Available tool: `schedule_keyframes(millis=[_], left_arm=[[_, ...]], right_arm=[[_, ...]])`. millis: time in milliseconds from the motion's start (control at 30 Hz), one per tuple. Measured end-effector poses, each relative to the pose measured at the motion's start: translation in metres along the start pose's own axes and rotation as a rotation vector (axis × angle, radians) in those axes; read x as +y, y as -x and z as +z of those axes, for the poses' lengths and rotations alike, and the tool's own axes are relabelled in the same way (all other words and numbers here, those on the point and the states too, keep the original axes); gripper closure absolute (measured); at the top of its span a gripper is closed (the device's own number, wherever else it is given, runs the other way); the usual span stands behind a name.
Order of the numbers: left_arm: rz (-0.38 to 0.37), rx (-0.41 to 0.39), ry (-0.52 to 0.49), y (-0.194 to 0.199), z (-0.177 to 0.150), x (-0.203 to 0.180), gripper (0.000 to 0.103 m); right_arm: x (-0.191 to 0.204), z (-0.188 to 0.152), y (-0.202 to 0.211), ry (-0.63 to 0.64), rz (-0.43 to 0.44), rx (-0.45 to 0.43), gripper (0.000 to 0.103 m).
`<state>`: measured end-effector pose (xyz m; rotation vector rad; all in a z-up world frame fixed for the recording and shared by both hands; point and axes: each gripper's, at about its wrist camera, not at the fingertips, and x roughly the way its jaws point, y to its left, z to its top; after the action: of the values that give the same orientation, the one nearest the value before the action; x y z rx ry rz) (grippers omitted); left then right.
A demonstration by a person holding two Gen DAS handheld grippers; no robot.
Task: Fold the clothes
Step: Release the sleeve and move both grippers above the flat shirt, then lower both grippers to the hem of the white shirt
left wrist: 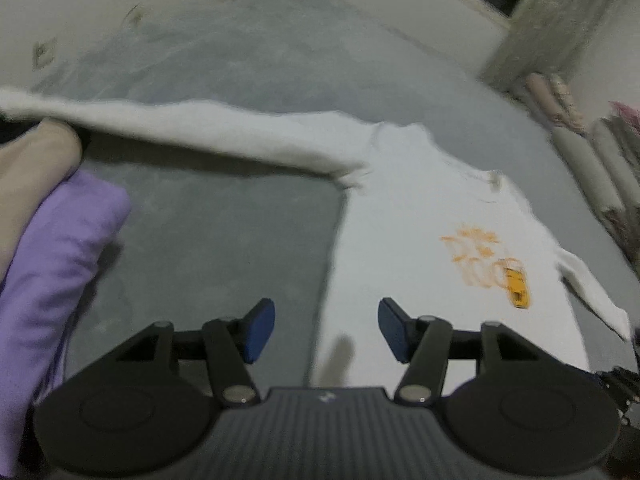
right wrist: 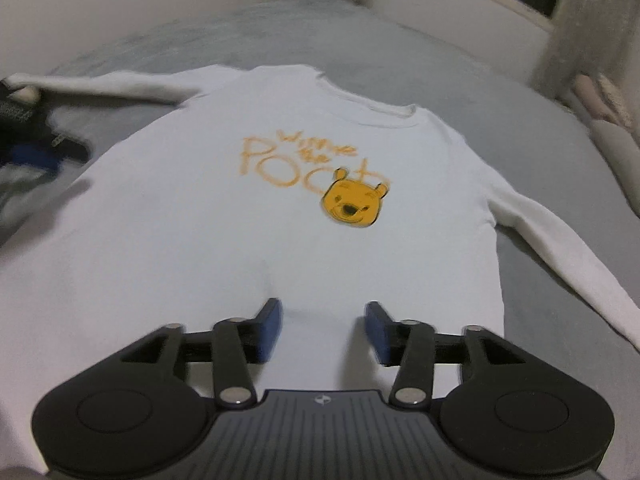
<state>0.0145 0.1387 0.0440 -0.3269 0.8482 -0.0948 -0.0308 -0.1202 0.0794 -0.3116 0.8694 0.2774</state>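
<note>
A white long-sleeved shirt (right wrist: 248, 240) with an orange print and a yellow bear face lies flat, front up, on a grey bed (right wrist: 400, 56). Both sleeves are spread out sideways. My right gripper (right wrist: 324, 328) hovers over the shirt's lower body, jaws open, nothing between the blue pads. In the left wrist view the shirt (left wrist: 404, 256) lies to the right, one sleeve (left wrist: 208, 132) stretching left. My left gripper (left wrist: 326, 330) stands open above the shirt's left edge, where cloth meets bedspread, and holds nothing.
A folded purple garment (left wrist: 60, 272) and a beige one (left wrist: 28, 168) lie stacked at the left. Rolled pillows or cloths (left wrist: 580, 152) line the bed's right side. A curtain (left wrist: 552, 24) and a window stand behind. The other gripper (right wrist: 28, 144) shows at the left.
</note>
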Motion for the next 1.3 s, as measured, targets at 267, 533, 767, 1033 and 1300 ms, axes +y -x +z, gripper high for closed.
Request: schedule_keyframes(millis=[267,533,767,1033,1300], left_arm=[[-0.006,0.032,-0.244,-0.009,-0.033,-0.046,0.033],[0.046,0.050,-0.296,-0.020,-0.049,-0.040,0.033],[0.086,0.008,-0.387,0.002,-0.080,-0.037,0.031],[0.058,0.046,-0.346,0.036,-0.092,-0.009,0.030],[0.002,0.079,-0.253,0.056,-0.085,0.009,0.028]], right_arm=[[0.000,-0.012,-0.008,-0.018,0.009,0.019,0.033],[-0.017,-0.035,0.008,-0.057,0.073,0.012,0.027],[-0.032,-0.077,0.034,-0.109,0.148,-0.015,0.023],[-0.036,-0.123,0.065,-0.062,0.173,0.003,0.021],[-0.041,-0.141,0.087,0.038,0.215,0.048,0.022]])
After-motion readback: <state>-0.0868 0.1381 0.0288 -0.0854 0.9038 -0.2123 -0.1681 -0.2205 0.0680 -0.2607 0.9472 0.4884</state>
